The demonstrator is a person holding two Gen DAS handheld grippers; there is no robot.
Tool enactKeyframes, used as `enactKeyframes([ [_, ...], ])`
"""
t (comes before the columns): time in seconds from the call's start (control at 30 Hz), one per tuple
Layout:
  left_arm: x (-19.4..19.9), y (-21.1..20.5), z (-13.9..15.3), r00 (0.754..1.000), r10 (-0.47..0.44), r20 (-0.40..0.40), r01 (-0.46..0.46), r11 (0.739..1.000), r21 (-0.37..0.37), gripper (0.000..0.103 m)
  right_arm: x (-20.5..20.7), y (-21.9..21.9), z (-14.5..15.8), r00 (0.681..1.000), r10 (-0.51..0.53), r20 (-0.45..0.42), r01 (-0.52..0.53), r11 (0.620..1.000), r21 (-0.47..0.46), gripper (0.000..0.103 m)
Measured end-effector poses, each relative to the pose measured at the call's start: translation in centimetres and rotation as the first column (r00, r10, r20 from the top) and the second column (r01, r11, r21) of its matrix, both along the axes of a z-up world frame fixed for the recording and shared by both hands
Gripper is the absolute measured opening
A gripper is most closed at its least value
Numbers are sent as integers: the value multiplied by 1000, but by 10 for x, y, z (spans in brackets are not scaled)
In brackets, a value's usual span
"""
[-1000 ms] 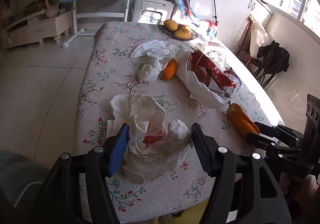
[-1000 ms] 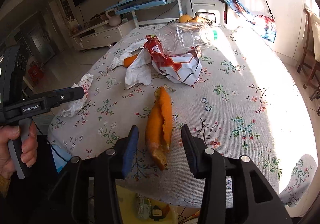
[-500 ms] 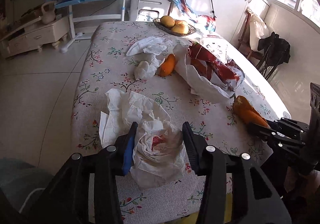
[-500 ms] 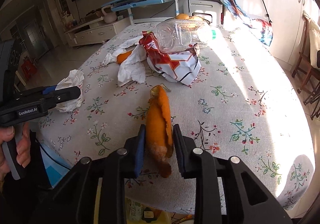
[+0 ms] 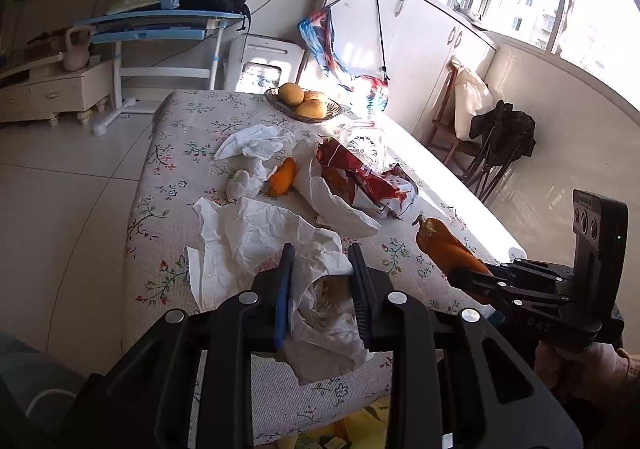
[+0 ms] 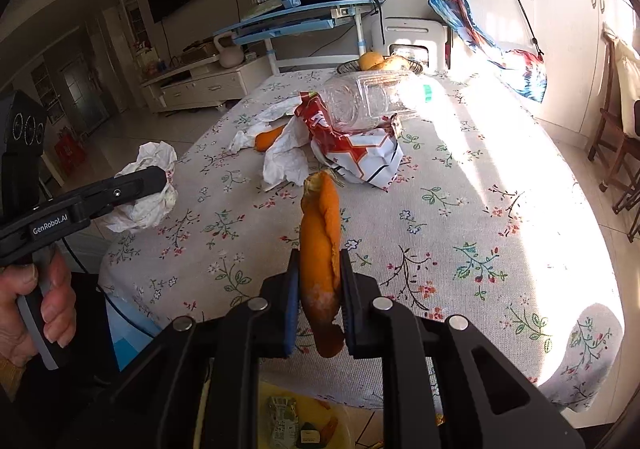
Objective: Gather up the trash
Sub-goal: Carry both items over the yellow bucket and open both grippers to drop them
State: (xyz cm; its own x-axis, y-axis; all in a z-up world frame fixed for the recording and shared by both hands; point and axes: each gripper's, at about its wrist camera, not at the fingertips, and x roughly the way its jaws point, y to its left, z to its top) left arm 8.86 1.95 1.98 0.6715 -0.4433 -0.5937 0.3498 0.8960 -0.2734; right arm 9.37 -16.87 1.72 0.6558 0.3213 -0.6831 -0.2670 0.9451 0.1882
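Left wrist: left gripper jaws just closing, now clamped on the crumpled white paper wad at 6 o'clock, its loose sheet trailing on the floral-cloth tabletop.

Right wrist: right gripper jaws just closing, now pinching the curled orange peel upright, seemingly clear of the cloth. Red-white snack wrapper and clear plastic bottle at 12 remain; nothing blocks.

Both wrist views look down close over the floral table, apparently from neighbouring edges.
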Motion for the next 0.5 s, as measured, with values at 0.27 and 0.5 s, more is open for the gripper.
enactKeyframes([
  [0.27, -33, 10, 8, 999, 37, 24, -35, 998, -45, 26, -36, 6, 5, 1000, 24, 12, -24, 999, 33, 18],
  [0.5, -59, 9, 9, 998, 43, 35, -41, 997, -62, 26, -74, 23, -1, 994, 107, -25, -106, 994, 5, 18],
])
